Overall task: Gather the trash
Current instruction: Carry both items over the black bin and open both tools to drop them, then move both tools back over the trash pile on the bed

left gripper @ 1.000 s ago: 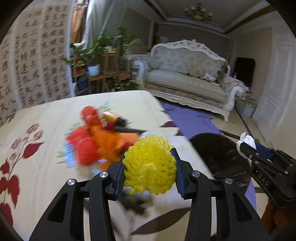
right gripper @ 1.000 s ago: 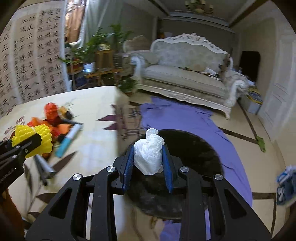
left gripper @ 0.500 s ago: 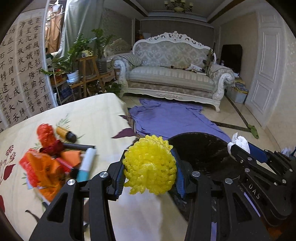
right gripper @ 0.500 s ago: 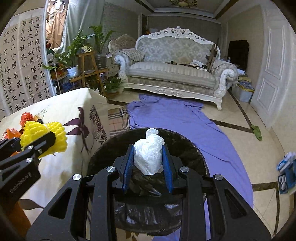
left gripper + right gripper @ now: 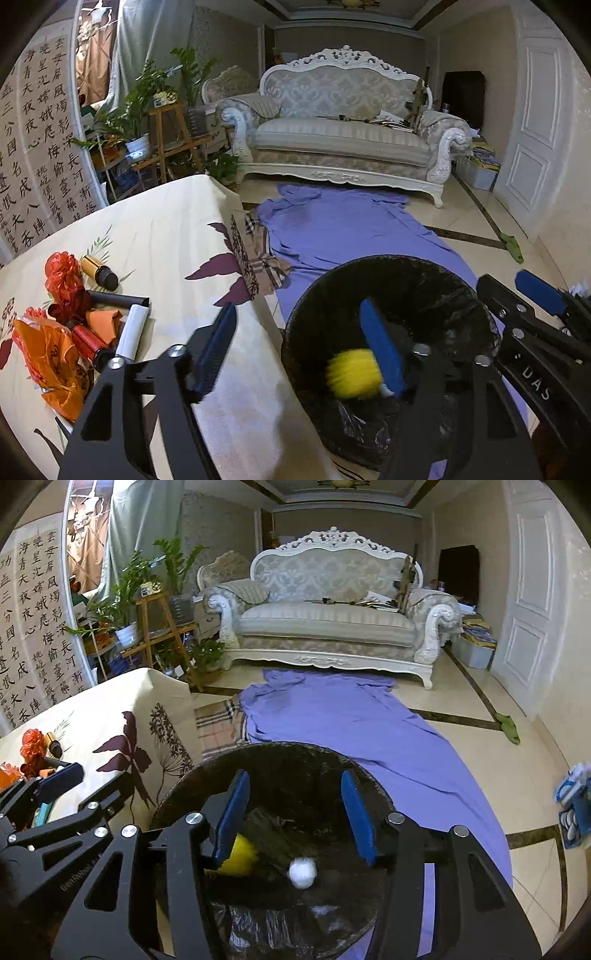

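Observation:
A black-lined trash bin point(image 5: 458, 288) point(image 5: 177, 794) stands on the floor beside the table. My left gripper point(image 5: 301, 341) hangs over its near rim, jaws opening, nothing pressed between them. A yellow foam net point(image 5: 352, 373) point(image 5: 240, 856) drops blurred inside the bin, free of the pads. My right gripper point(image 5: 293, 814) is above the bin mouth, jaws opening too. A white crumpled tissue point(image 5: 303, 872) falls below it, clear of both fingers. More trash point(image 5: 66, 332) lies on the table: orange and red wrappers, a white tube, a dark tube, a gold-capped bottle.
The table point(image 5: 155, 236) wears a cream floral cloth, its corner next to the bin. A purple cloth point(image 5: 351, 723) is spread on the tiled floor toward a white sofa point(image 5: 325, 620). Plant stands point(image 5: 147, 627) are at the left, a door point(image 5: 532, 602) at the right.
Both grippers swung from the table side over the bin and sank slightly. Both jaws spread, letting go of the yellow foam net and the white tissue, which now fall into the bin.

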{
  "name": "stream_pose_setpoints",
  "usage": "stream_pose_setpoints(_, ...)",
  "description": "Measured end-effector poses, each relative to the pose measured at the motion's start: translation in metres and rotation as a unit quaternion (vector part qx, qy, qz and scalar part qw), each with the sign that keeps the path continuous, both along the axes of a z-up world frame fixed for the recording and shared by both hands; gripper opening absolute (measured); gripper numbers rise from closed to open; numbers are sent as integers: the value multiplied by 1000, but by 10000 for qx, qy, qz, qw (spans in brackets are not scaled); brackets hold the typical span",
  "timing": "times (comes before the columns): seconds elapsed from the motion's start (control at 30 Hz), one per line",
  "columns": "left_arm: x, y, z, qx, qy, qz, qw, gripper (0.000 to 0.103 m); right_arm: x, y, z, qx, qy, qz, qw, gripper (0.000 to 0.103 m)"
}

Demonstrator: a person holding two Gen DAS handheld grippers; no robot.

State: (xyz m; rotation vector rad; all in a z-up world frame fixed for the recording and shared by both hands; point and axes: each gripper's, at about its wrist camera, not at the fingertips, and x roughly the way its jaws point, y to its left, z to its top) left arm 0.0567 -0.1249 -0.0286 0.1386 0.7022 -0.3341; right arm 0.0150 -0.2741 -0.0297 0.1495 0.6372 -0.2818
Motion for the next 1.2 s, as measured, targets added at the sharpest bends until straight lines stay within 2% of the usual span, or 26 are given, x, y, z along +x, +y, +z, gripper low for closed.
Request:
stream_pose_setpoints(0.3, -14, 18, 13, 138, -138, 285, 9994, 76, -4, 11, 3, 151, 8, 83, 9999, 70)
stream_pose_setpoints(0.6, -36, 73, 19, 242, -29, 846, 9961, 76, -16, 63, 7, 168, 11, 671, 9976, 72)
stream_pose_setpoints(0.83, -56, 128, 15, 171, 142, 1454, 9891, 76, -31, 99, 5, 183, 63, 1036, 9944, 72)
stream_pose_setpoints(1.03, -71, 151, 4, 226, 256, 1663, 9855, 76, -43, 122, 4, 155, 106, 1230, 9922, 72)
stream_pose_setpoints(1.2, -69, 158, -11, 274, 471, 1752, 9830, 76, -46, 130, 6, 120, 108, 1318, 9911, 72)
